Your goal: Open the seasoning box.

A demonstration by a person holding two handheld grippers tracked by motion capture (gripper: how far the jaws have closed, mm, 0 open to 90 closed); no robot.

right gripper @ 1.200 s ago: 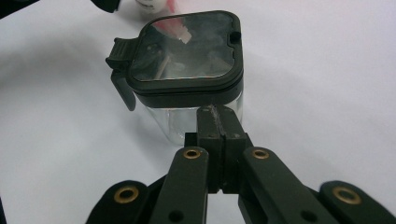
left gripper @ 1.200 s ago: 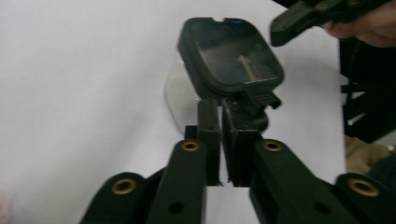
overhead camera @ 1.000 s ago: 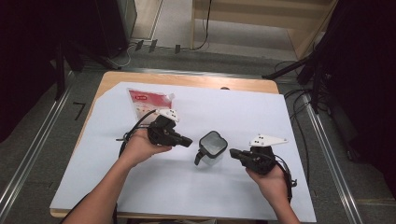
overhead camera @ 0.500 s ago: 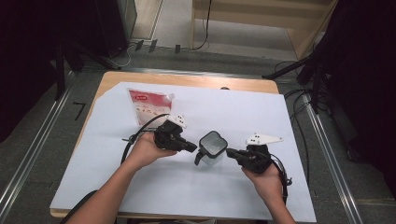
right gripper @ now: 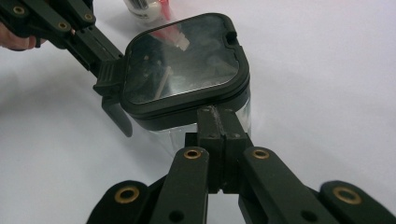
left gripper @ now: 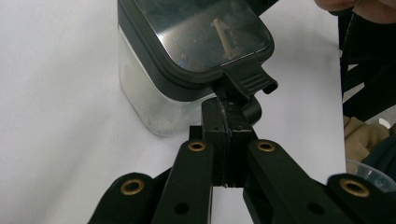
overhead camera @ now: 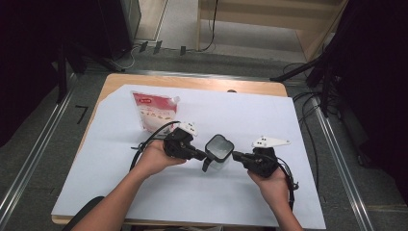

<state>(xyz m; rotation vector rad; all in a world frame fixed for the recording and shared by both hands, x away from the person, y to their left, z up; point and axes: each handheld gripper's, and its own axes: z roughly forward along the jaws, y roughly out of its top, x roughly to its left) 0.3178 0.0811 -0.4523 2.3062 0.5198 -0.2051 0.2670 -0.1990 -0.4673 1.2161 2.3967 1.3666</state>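
From the high view, the jar (overhead camera: pixel 219 150) stands upright in the middle of the white tabletop (overhead camera: pixel 288 125), squarely between the two hands, and that placing looks deliberate: each claw can come at it from its own side. The left claw (overhead camera: pixel 201 155) noses in against the jar's left edge, the right claw (overhead camera: pixel 236 155) against its right edge, while a pouch (overhead camera: pixel 153 111) lies well apart at the far left, out of the way. Over to the left gripper view: the left claw (left gripper: pixel 227 122) is pressed together, pinching nothing, its tip right under the latch (left gripper: pixel 246 80) that hangs off the dark lid (left gripper: pixel 196 37), which still sits flat on the jar. My read is that it is set there to pry that latch up. Now the right gripper view: the right claw (right gripper: pixel 219 122) is also pressed together, its tip butted against the lid's (right gripper: pixel 184 65) rim on the side opposite the latch (right gripper: pixel 109 80), apparently bracing the jar so it will not slide when the other side pushes. The left gripper comes in at upper left here.
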